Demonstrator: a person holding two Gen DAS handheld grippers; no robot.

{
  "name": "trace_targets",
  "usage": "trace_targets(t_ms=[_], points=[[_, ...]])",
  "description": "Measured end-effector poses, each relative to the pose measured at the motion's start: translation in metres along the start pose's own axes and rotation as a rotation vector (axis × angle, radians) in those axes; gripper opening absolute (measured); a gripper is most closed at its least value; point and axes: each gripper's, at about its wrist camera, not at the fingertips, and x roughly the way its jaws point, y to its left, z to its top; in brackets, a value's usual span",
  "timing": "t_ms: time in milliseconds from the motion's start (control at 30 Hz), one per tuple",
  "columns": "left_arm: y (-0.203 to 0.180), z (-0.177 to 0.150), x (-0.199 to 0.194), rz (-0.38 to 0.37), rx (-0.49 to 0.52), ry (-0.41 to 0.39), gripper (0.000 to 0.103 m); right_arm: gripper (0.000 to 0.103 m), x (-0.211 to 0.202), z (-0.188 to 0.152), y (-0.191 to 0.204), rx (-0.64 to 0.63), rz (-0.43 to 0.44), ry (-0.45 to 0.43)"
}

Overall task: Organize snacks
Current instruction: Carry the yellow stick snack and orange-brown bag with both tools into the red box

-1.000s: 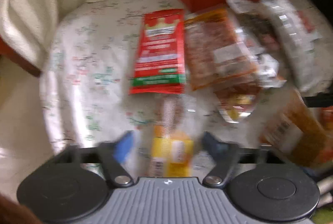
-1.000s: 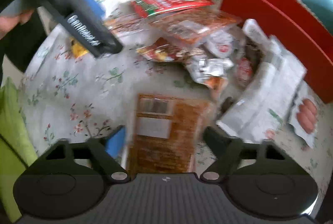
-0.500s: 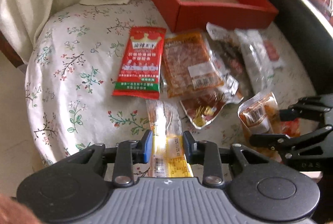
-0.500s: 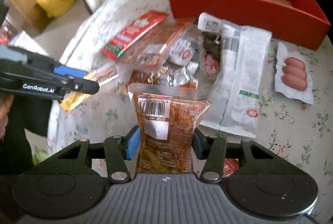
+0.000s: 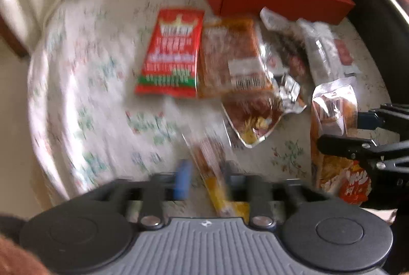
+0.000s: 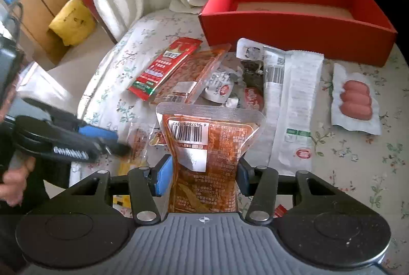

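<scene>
- While our right tool [image 6: 203, 176] pinches the orange snack pouch [image 6: 207, 147] between its blue pads, the pouch stands upright above the table [image 6: 358, 160], its barcode end up; half a second ago we held it the same way, only lower against the pile.
- Our left tool [image 5: 204, 176] is opening: its pads, pressed on the yellow-ended stick packet [image 5: 217, 183] half a second ago, now stand apart with the packet lying slanted between them; we see no pad pressing on it, though blur hides the detail.
- From the right wrist view we see the left tool [image 6: 116, 140] low at the left, its tips over that packet [image 6: 136, 144].
- We find the red box [image 6: 294, 24] at the far edge of the table, unchanged in place, with nothing seen inside.
- Between box and tools lie the red sachet [image 5: 171, 52], the flat brown packet [image 5: 231, 57], the white wrappers [image 6: 294, 101] and the sausage pack [image 6: 355, 98], where they were.
</scene>
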Motion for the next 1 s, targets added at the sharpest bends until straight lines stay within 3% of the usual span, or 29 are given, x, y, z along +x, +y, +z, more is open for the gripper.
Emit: trace_targets(t_ms=[33, 100, 167, 200, 267, 333, 467, 667, 800, 1000], points=[[0.000, -0.002, 0.005, -0.005, -0.042, 0.012, 0.070, 0.059, -0.003, 0.000, -0.001, 0.000, 0.007, -0.009], [-0.004, -0.006, 0.013, 0.021, -0.113, 0.009, 0.075, 0.059, -0.010, 0.000, -0.005, 0.008, 0.021, -0.032], [-0.020, -0.009, 0.016, 0.093, -0.105, -0.032, 0.075, 0.059, -0.016, 0.001, -0.010, 0.022, 0.027, -0.050], [-0.027, -0.011, 0.018, 0.133, -0.096, -0.038, 0.072, 0.059, -0.018, 0.001, -0.012, 0.026, 0.028, -0.059], [-0.042, -0.017, 0.019, 0.214, -0.043, -0.055, 0.056, 0.059, -0.024, 0.000, -0.015, 0.032, 0.039, -0.077], [-0.046, -0.019, 0.012, 0.196, -0.033, -0.046, 0.025, 0.059, -0.030, 0.000, -0.016, 0.038, 0.041, -0.098], [-0.039, -0.021, 0.003, 0.199, -0.056, -0.042, 0.018, 0.059, -0.041, 0.002, -0.015, 0.036, 0.051, -0.147], [-0.041, -0.027, -0.036, 0.136, -0.037, -0.134, 0.016, 0.059, -0.053, 0.011, -0.010, 0.039, 0.029, -0.208], [-0.041, -0.011, -0.059, 0.076, -0.025, -0.203, 0.016, 0.059, -0.063, 0.024, -0.010, 0.050, -0.005, -0.232], [-0.046, 0.035, -0.069, 0.058, -0.004, -0.293, 0.016, 0.059, -0.069, 0.067, -0.020, 0.040, -0.053, -0.302]])
